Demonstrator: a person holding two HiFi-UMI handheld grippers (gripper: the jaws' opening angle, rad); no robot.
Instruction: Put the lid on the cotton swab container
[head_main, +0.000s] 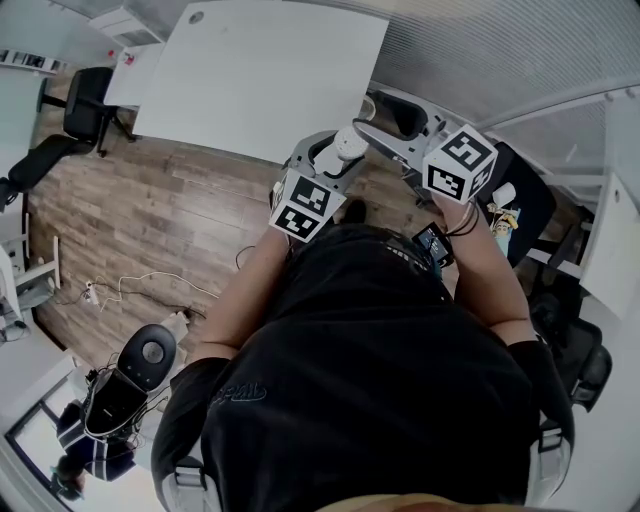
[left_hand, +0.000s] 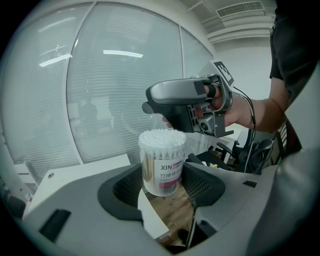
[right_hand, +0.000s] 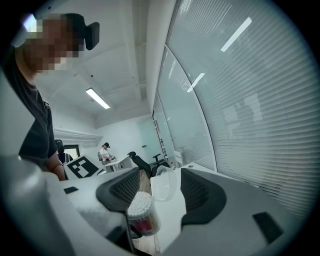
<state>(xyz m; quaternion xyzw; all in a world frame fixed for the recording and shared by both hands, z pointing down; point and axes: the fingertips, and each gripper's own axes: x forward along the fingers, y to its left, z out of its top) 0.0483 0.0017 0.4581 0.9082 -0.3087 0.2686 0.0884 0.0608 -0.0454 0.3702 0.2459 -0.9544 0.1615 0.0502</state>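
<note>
A clear tub of cotton swabs with a pink label stands upright between the pads of my left gripper, which is shut on its sides and holds it in the air. In the head view the tub's white top shows between both grippers at chest height. My right gripper stands wide open. The clear round lid is between its jaws, close to the right-hand pad and apart from the left one. The tub shows low and left of it. The lid is just above and beside the tub.
A white table stands ahead over a wood floor, with a black office chair at its left. A glass wall with blinds is close in front. A black stool stands at my lower left.
</note>
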